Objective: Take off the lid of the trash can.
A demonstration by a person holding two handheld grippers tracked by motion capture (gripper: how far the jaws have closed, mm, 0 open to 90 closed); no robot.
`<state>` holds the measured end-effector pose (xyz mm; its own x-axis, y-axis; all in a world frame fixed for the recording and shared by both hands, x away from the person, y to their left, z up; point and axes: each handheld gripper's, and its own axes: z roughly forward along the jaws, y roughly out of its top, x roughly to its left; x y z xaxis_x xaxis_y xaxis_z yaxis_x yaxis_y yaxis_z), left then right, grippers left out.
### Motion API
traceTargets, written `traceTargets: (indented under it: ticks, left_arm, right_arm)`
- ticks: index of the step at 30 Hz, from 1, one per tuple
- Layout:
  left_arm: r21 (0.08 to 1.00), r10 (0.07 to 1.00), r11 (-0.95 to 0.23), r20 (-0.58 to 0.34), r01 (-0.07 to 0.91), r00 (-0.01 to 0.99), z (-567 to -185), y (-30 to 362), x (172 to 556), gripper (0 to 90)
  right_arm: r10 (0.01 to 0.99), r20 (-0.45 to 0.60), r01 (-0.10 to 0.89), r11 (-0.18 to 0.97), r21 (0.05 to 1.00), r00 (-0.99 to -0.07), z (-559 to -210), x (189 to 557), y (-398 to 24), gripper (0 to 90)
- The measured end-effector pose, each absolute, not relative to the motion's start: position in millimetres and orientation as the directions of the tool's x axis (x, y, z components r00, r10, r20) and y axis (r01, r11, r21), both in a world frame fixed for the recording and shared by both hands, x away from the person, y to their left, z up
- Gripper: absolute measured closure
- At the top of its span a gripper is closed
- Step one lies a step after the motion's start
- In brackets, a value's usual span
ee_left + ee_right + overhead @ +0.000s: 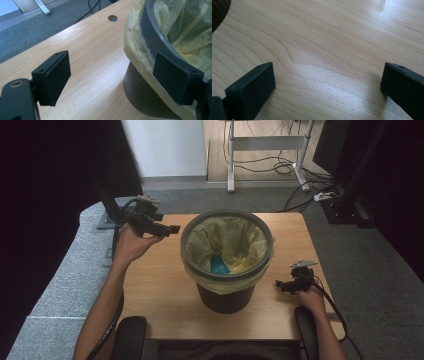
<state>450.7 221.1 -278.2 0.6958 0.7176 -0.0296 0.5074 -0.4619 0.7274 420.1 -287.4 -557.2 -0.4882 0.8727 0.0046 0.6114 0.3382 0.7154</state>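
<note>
The dark bin (227,260) stood at the middle of the wooden table (155,285), lined with a yellow bag (235,240) folded over its rim, something blue (219,266) lying at the bottom; the left gripper (172,229) hung just left of the bin's rim, jaws wide with nothing between them, one pad (175,77) close by the rim; the right gripper (280,285) sat low, right of the bin, jaws spread wide over bare wood (324,50), holding nothing.
</note>
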Motion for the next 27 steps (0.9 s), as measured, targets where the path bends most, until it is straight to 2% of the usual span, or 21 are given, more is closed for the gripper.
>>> traceTargets:
  ticks: [9,18,22,27]
  left_arm:
    - [0.733,0.697,-0.474,-0.027,0.488,0.717,-264.9,202.4,452.1,16.7]
    - [0.711,0.694,-0.497,-0.019,0.498,0.720,-268.0,176.6,460.0,20.8]
    - [0.692,0.714,-0.512,0.012,0.509,0.700,-273.2,167.0,462.9,27.6]
    - [0.679,0.711,-0.519,0.006,0.519,0.703,-277.7,159.9,465.3,36.6]
  right_arm:
    - [0.873,0.005,0.612,0.338,0.715,-0.488,-557.2,420.1,-287.4,0.0]
    - [0.872,0.005,0.611,0.339,0.715,-0.489,-557.2,419.9,-287.2,0.0]
    - [0.871,0.006,0.611,0.340,0.715,-0.492,-557.2,419.5,-286.9,0.0]
    - [0.870,0.006,0.610,0.341,0.715,-0.494,-557.1,419.2,-286.6,0.0]
